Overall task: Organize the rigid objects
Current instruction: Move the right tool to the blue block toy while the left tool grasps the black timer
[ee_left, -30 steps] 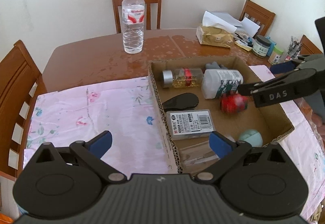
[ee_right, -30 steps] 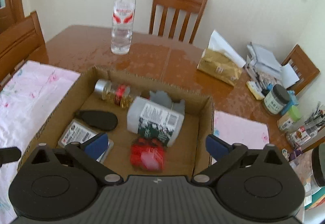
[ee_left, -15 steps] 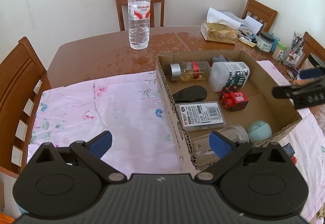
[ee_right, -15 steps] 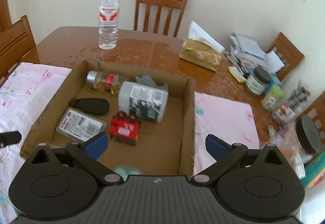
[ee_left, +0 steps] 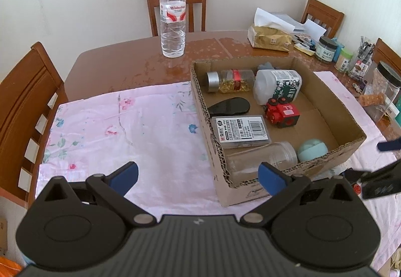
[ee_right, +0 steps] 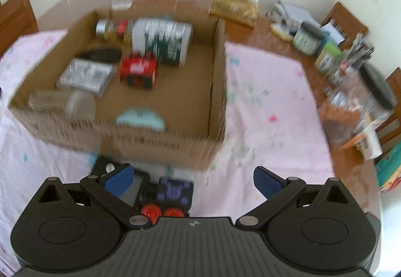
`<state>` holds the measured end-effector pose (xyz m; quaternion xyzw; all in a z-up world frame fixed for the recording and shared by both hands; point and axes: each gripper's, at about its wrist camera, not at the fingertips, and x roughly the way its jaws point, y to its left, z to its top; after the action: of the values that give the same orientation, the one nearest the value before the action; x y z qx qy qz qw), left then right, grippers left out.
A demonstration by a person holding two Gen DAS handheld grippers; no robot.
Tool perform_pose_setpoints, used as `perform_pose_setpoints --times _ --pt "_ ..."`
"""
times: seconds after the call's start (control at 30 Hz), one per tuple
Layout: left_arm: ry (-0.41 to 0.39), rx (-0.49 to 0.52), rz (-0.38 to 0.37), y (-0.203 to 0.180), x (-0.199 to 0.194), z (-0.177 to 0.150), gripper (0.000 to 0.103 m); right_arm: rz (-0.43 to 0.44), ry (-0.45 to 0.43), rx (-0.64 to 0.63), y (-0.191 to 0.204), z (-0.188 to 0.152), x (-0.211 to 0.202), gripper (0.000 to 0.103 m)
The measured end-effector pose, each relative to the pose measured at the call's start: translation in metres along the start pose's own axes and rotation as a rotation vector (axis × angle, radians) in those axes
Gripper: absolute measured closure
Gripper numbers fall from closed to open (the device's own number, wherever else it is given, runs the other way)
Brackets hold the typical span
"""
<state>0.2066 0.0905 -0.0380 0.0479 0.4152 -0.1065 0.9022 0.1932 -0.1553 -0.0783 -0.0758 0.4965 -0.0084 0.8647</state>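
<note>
A cardboard box point(ee_left: 333, 98) on the pink cloth holds a red toy engine point(ee_left: 282, 112), a white bottle point(ee_left: 277, 85), a pill bottle point(ee_left: 230, 80), a black oval case point(ee_left: 229, 106), a flat plastic box point(ee_left: 240, 130), a clear jar point(ee_left: 260, 156) and a teal ball point(ee_left: 312, 150). My left gripper point(ee_left: 198, 176) is open and empty, near the box's front left corner. My right gripper point(ee_right: 191, 179) is open and empty in front of the box point(ee_right: 218, 91). A dark toy with red wheels point(ee_right: 165, 198) lies on the cloth just before it. The right wrist view is blurred.
A water bottle point(ee_left: 173, 18) stands on the wooden table point(ee_left: 120, 68) behind the cloth. A tissue pack point(ee_left: 269, 38), jars point(ee_left: 325, 48) and stationery crowd the right side. Wooden chairs point(ee_left: 22, 91) surround the table.
The red toy engine now lies still in the box. My right gripper has pulled back out of the box to its near side; both cameras have drawn back.
</note>
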Motion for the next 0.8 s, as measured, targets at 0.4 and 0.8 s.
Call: perform_pose_setpoints --times 0.4,0.8 --pt "0.031 -0.022 0.089 -0.052 -0.015 -0.013 0.002 0.116 0.051 0.005 -0.028 -0.019 0.032 0.000" --pt "0.093 -0.006 0.080 -0.116 0.000 -0.028 0.002 0.113 0.075 -0.053 -0.078 -0.042 0.039 0.000"
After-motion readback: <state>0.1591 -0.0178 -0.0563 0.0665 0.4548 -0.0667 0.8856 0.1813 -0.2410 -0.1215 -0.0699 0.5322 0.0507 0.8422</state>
